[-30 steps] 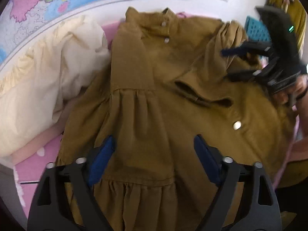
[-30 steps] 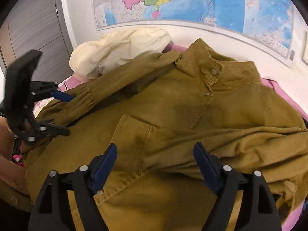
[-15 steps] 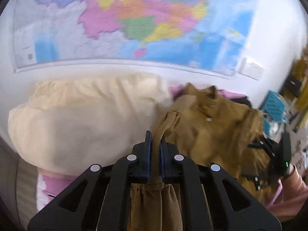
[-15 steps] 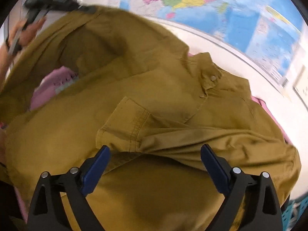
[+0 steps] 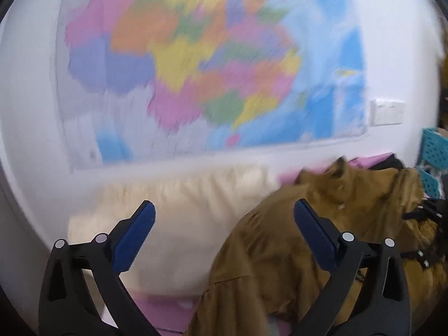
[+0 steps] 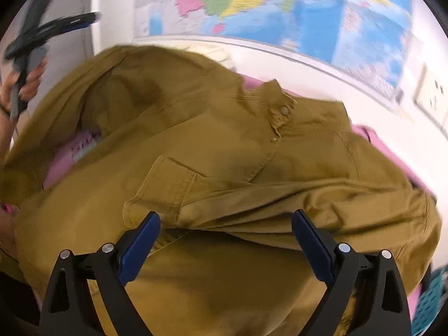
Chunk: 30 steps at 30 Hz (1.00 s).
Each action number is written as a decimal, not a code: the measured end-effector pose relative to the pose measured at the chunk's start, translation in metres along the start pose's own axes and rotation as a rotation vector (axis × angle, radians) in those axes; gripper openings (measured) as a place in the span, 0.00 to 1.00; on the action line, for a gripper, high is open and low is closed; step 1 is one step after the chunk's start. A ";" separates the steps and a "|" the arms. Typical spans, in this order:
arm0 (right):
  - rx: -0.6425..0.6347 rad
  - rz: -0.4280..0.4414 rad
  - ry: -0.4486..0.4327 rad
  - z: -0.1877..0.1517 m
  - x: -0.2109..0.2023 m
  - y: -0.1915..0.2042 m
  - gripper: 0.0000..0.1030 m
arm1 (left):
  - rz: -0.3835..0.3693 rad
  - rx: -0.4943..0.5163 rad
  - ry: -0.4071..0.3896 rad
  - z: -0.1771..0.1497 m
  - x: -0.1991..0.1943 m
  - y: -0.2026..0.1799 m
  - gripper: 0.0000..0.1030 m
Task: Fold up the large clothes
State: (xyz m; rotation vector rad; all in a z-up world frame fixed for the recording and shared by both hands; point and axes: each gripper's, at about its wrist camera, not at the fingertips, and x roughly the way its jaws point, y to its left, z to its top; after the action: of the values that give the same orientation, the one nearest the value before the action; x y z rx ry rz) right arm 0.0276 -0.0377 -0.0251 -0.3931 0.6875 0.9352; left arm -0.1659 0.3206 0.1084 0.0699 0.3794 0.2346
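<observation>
From my remote seat I see a white wall (image 5: 33,89) carrying a big coloured map (image 5: 201,64), a white switch plate (image 5: 387,112) at its three o'clock, teal lattice baskets (image 5: 434,151) further round at four, and pink bedding (image 5: 168,308) at six.

The mustard garment (image 6: 224,173) sprawls over most of the bed, its left part billowed up off the pink sheet (image 6: 60,165). A cream pillow (image 5: 179,210) blocks the far left corner against the wall (image 5: 28,98). Turquoise baskets (image 5: 434,151) crowd the right edge.
</observation>
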 end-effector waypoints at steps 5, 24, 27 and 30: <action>0.115 0.049 -0.004 -0.004 0.001 -0.015 0.89 | -0.260 0.129 0.050 -0.008 -0.005 -0.059 0.95; 0.499 -0.020 -0.148 -0.059 -0.074 -0.105 0.89 | -0.708 0.310 0.696 -0.086 0.141 -0.227 0.04; 0.520 -0.061 -0.168 -0.066 -0.087 -0.116 0.89 | -0.791 0.111 0.650 -0.047 0.142 -0.185 0.03; 0.548 -0.090 -0.187 -0.069 -0.094 -0.128 0.89 | -0.856 -0.078 0.609 -0.015 0.138 -0.138 0.03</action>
State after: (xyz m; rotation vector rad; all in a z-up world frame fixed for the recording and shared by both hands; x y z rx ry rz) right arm 0.0711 -0.2049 -0.0080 0.1469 0.7165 0.6531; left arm -0.0175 0.2204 0.0295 -0.2477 0.9646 -0.5940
